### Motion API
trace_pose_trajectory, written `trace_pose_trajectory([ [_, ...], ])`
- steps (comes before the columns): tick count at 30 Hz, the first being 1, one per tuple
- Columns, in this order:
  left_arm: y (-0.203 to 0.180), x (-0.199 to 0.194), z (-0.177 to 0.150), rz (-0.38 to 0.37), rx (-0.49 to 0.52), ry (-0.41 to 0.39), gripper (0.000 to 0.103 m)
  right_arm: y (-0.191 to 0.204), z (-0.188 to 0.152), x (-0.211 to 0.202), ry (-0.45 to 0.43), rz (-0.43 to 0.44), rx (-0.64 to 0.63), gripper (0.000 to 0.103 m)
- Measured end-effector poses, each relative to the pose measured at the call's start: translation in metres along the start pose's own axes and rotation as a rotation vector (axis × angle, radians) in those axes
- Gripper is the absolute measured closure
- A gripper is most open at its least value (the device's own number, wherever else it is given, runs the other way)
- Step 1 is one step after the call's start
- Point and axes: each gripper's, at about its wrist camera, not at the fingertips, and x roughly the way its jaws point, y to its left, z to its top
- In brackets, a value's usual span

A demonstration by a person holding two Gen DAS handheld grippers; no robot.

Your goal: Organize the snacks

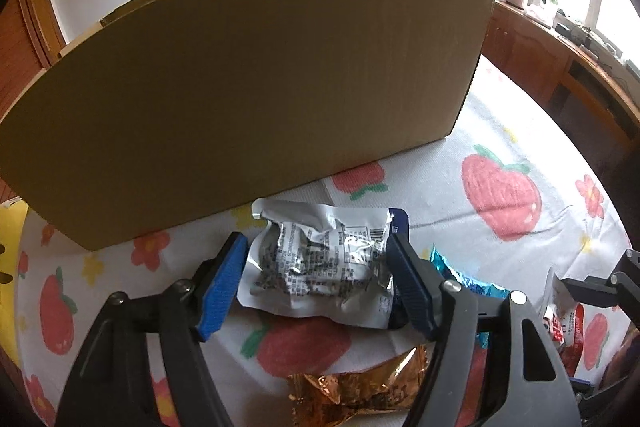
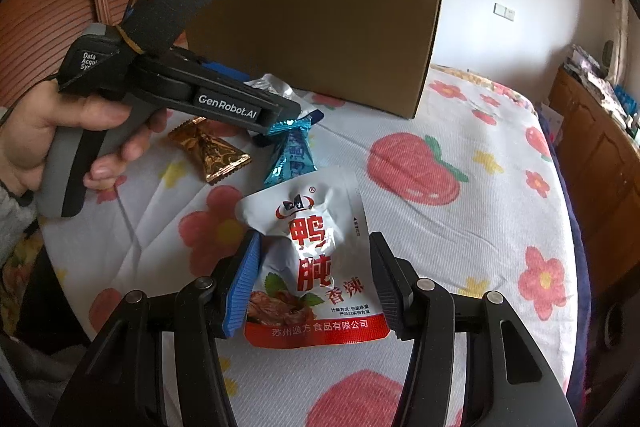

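Four snack packets lie on the flowered bedspread [image 2: 460,235] before the cardboard box [image 1: 248,83]; what the box holds is hidden. Left gripper [image 1: 316,283] stands open around the silver pouch [image 1: 320,263]. Right gripper [image 2: 316,287] brackets the duck-gizzard pouch [image 2: 316,267]; whether it grips is unclear.

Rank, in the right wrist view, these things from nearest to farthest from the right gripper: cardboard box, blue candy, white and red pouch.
1. white and red pouch, between the right gripper fingers.
2. blue candy, beyond, slightly left.
3. cardboard box, at the back.
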Motion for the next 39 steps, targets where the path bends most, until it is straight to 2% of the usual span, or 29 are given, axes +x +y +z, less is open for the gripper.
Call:
trace_pose_trajectory([
  [6,-0.003,-0.004,-0.005,0.002,0.025,-0.020,0.031,0.000,0.001,0.001,0.005,0.006,0.001,0.048],
  [9,-0.004,-0.010,-0.011,0.013,0.043,-0.035,0.040,-0.001,0.001,0.002,0.008,0.004,0.001,0.048],
  [15,0.001,-0.025,-0.022,0.013,0.040,-0.050,0.048,0.002,0.001,0.003,0.011,-0.013,-0.004,0.047],
  [17,0.004,-0.031,-0.023,0.015,0.027,-0.067,0.055,0.003,0.001,0.004,0.011,-0.020,-0.007,0.047],
  [18,0.006,-0.036,-0.024,0.021,0.023,-0.082,0.063,0.003,0.001,0.004,0.011,-0.024,-0.008,0.047],
  [19,0.007,-0.041,-0.026,0.026,0.017,-0.099,0.081,0.003,0.001,0.004,0.011,-0.027,-0.008,0.047],
  [20,0.010,-0.047,-0.026,0.044,0.012,-0.111,0.085,0.003,0.001,0.004,0.011,-0.031,-0.008,0.047],
  [25,0.017,-0.041,-0.032,0.029,-0.003,-0.058,0.084,0.005,0.001,0.003,0.011,-0.039,-0.008,0.047],
  [26,0.019,-0.042,-0.034,0.016,-0.015,-0.071,0.084,0.005,0.001,0.003,0.012,-0.040,-0.006,0.047],
  [27,0.019,-0.043,-0.036,0.013,-0.016,-0.070,0.089,0.005,0.000,0.003,0.012,-0.042,-0.004,0.047],
  [28,0.020,-0.043,-0.037,0.015,-0.016,-0.070,0.103,0.005,0.000,0.003,0.011,-0.046,-0.003,0.047],
  [31,0.020,-0.043,-0.040,0.044,0.002,-0.075,0.103,0.007,0.000,0.002,0.011,-0.052,-0.003,0.047],
  [38,0.030,-0.045,-0.043,0.026,-0.031,-0.089,0.103,0.007,0.000,0.003,0.011,-0.054,0.000,0.047],
  [39,0.030,-0.045,-0.041,0.015,-0.038,-0.096,0.099,0.007,0.000,0.002,0.011,-0.055,0.000,0.047],
])
